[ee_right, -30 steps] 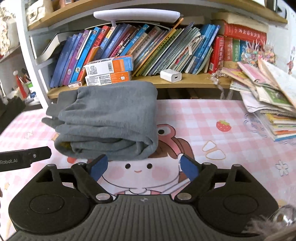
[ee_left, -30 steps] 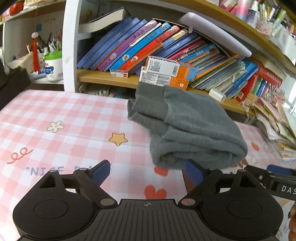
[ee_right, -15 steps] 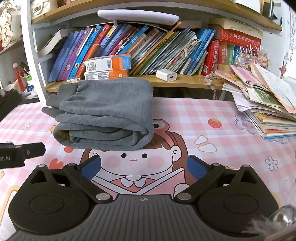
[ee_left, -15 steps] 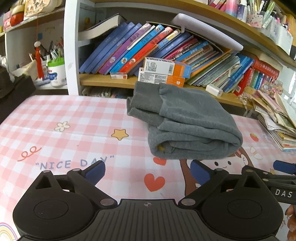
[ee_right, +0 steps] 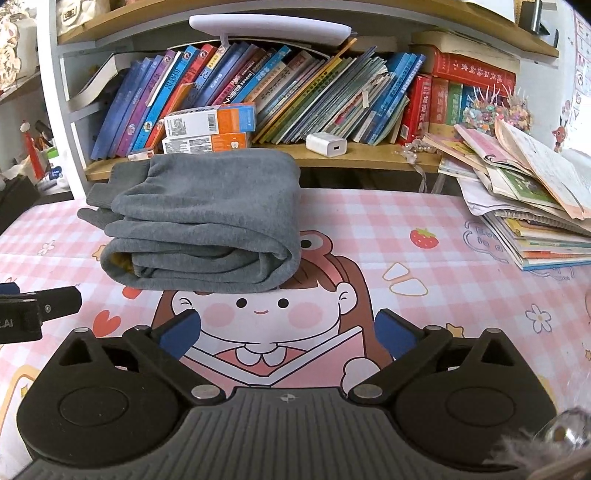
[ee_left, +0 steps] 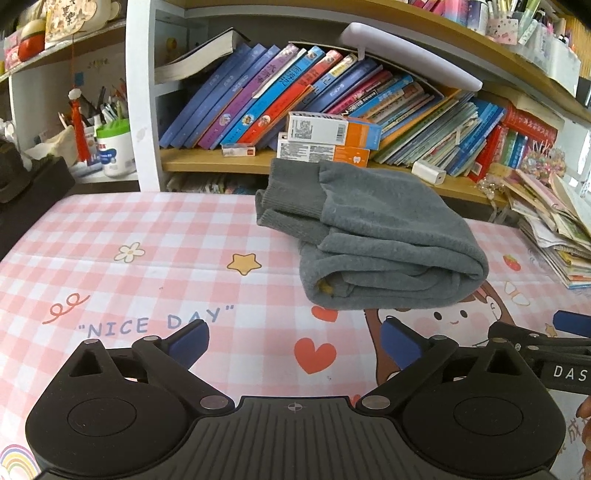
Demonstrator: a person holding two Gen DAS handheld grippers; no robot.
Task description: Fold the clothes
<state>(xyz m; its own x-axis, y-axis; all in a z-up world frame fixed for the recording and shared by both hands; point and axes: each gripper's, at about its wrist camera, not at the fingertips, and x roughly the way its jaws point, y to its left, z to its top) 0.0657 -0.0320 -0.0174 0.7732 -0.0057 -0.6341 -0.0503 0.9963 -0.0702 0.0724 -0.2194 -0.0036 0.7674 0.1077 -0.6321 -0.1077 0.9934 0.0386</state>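
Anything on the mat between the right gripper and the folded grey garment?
Nothing: in the right wrist view only bare printed mat, a cartoon girl's face, lies between the right gripper and the grey garment. Its jaws stand open and empty.

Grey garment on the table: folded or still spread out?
Folded. The grey garment lies as a compact stack on the pink tablecloth, layered edges showing along its near side, ribbed cuffs sticking out at one end.

Background: a table covered by a pink checked cartoon cloth [ee_left: 110,229] stood before a wooden bookshelf [ee_right: 369,155] packed with leaning books [ee_right: 295,88]. A white lamp bar [ee_right: 269,26] hung beneath the upper shelf; stacked booklets [ee_right: 535,206] lay at right.
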